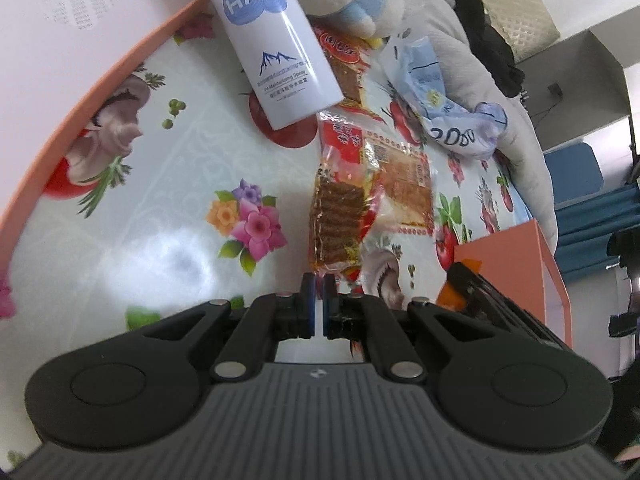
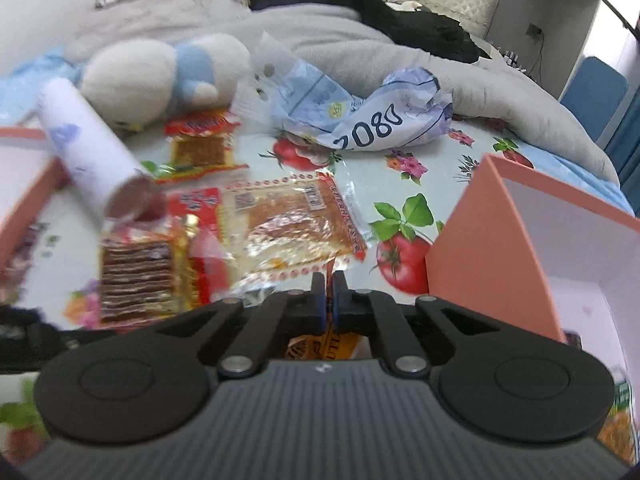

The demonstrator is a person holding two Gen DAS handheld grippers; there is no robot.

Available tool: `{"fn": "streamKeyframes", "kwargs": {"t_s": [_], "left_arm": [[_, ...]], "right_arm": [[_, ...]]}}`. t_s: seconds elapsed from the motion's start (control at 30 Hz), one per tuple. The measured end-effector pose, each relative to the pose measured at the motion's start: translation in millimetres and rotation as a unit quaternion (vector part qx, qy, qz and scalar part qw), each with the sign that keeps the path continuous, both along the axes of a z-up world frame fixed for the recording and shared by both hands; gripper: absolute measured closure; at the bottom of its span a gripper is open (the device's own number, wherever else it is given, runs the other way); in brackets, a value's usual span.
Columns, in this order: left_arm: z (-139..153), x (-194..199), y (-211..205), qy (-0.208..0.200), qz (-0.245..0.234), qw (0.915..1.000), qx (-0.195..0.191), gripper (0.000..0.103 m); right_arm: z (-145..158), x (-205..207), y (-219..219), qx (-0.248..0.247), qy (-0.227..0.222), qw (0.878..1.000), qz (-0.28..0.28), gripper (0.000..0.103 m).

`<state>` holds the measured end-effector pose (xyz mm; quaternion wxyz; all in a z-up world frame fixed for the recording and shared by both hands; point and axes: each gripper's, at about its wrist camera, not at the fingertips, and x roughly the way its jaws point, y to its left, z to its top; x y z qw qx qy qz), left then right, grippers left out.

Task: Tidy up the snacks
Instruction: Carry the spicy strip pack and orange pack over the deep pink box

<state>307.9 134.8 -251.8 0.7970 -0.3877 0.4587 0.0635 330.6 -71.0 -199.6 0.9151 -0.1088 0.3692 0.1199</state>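
— Right at your left gripper (image 1: 319, 286), what do the fingers hold?

— Your blue-padded fingers (image 1: 307, 292) are pressed nearly together, a thin gap between them, at the near end of the clear packet of dark ribbed snack strips (image 1: 336, 216); you cannot tell whether they pinch its edge.

— And your right gripper (image 2: 329, 285)?

— Its fingers are just as narrow, over the near edge of the clear flat packet of orange sheet snack (image 2: 296, 220), with a yellow printed wrapper showing beneath them; a grip cannot be confirmed.

— Where do the snacks lie?

— On the flower-and-tomato print table (image 1: 168, 184), both packets side by side. Beside them, the white cylindrical spray bottle (image 1: 272, 40) tilts above the cloth. Your salmon-pink open box (image 2: 520, 240) sits to the right. Farther off: a small red-topped snack packet (image 2: 202, 142), a crumpled blue-and-white bag (image 2: 372, 120), a white-and-blue plush toy (image 2: 160, 76), and a grey blanket (image 2: 320, 28).
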Motion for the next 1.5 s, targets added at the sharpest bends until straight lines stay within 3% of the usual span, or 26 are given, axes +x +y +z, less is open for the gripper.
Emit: {"fn": "streamKeyframes", "kwargs": {"t_s": [0.4, 0.67, 0.93, 1.5], "left_arm": [[24, -84, -26, -0.003, -0.018, 0.9994, 0.029, 0.1], [41, -134, -45, -0.013, -0.018, 0.9988, 0.043, 0.1], [76, -142, -66, -0.052, -0.034, 0.9962, 0.061, 0.1], [170, -134, -106, -0.136, -0.075, 0.9821, 0.106, 0.1]], "right_arm": [[42, -86, -46, 0.079, 0.011, 0.997, 0.002, 0.097], [49, -133, -64, 0.093, 0.028, 0.995, 0.026, 0.097], [74, -156, -78, 0.11, 0.004, 0.993, 0.029, 0.097], [143, -170, -119, 0.139, -0.069, 0.988, 0.009, 0.097]]}}
